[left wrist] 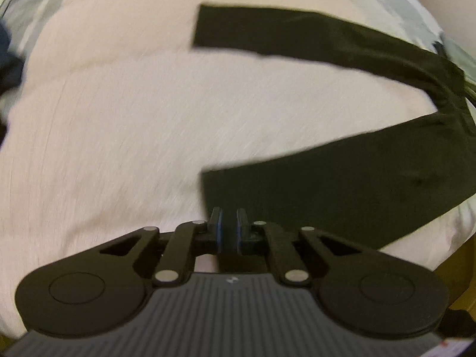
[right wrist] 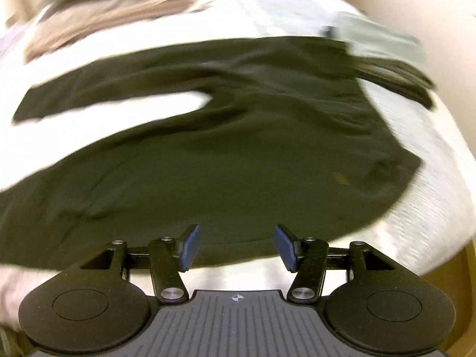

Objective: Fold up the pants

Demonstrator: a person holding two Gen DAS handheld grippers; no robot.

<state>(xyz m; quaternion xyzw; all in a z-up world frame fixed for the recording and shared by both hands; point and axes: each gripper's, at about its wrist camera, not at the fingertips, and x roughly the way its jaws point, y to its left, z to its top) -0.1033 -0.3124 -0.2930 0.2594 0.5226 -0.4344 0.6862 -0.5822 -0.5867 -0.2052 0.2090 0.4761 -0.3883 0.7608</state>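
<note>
Dark olive-black fabric pants (right wrist: 226, 148), one pair, lie spread flat on a pale pink woven bed cover (left wrist: 104, 119), both legs open in a V. In the right wrist view the long axis runs across the frame: waist end to the right, the two leg cuffs off to the left.

Relative to the pants:
- Left gripper (left wrist: 229, 229) sits at the near leg's cuff corner. Its blue pads stand narrowly apart with dark cloth appearing to run between them; judged clamped on that hem, though blur leaves some doubt.
- Right gripper (right wrist: 237, 247) hovers at the near edge of the seat and waist portion, jaws wide and holding nothing, cloth directly ahead of its tips.
- The far leg lies well apart from the near one, with bare cover between them.

Count: one pair of pants, two legs, two grippers. A tan folded cloth (right wrist: 104, 17) lies beyond the pants on the cover.

Judgement: the coming move turns on carrying the near leg away from the left gripper, across the gap, onto the far leg.
</note>
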